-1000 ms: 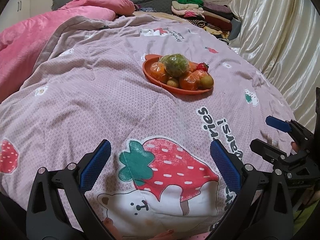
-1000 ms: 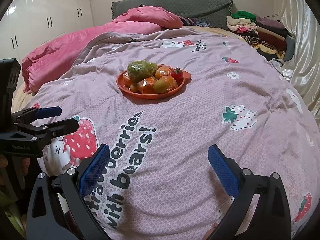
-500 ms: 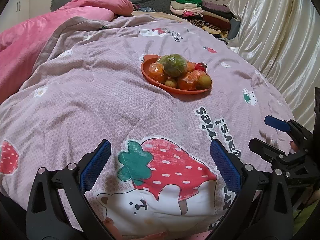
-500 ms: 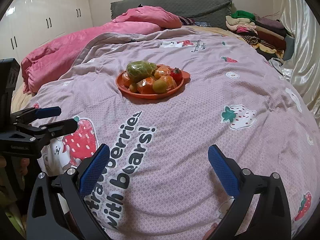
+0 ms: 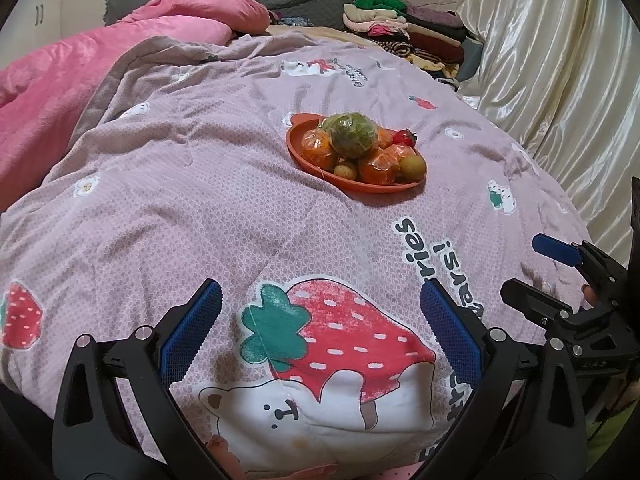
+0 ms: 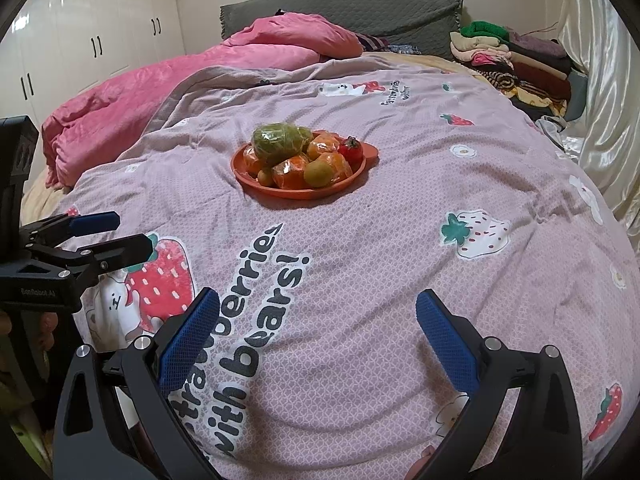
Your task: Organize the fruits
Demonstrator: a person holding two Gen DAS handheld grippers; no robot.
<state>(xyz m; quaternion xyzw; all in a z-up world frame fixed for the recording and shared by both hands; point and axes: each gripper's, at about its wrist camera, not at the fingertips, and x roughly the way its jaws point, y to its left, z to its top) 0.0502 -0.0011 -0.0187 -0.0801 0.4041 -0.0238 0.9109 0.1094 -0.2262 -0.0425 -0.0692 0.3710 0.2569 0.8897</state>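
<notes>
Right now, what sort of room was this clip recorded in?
A bedroom, most likely. The orange plate of fruit sits on a bed's strawberry-print quilt, with a grey padded headboard behind, folded clothes stacked beside it and white wardrobe doors along the wall.

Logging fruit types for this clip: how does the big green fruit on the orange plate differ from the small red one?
The green fruit is far larger than the red fruit. The green fruit sits on top of the pile in shiny wrap; the red fruit sits at the pile's edge, unwrapped, with a dark leafy top. Both lie in the orange plate.
</notes>
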